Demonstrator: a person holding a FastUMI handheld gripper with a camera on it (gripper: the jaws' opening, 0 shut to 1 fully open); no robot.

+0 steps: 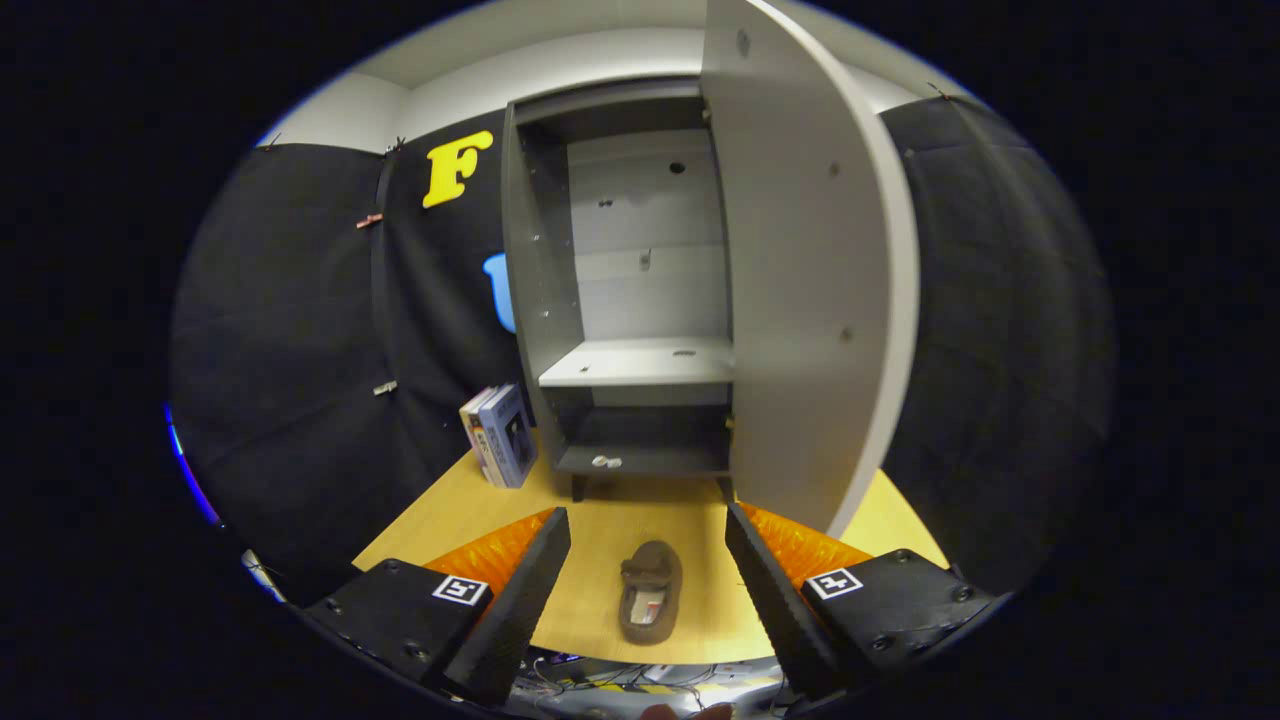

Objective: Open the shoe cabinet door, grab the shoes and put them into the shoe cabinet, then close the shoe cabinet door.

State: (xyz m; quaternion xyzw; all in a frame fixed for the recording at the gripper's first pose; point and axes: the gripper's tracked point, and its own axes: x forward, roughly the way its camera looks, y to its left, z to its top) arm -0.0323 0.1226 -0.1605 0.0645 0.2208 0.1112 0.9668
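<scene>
Cabinet open, shoe still out on the table.
Grey shoe cabinet (640, 300) stood upright beyond the fingers, door (810, 270) swung wide to the right, shelves bare. Brown shoe (650, 591) lay flat between the spread fingers, toe towards the cabinet.

The hand-held gripper (648, 565) is showing two ribbed fingers standing apart, each blocky mount bearing screws and a square black-and-white marker.

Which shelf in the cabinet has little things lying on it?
The dark bottom shelf does: two small pale bits lie near its front. The lighter middle shelf above looks bare. The open gripper hangs above the brown shoe.
</scene>
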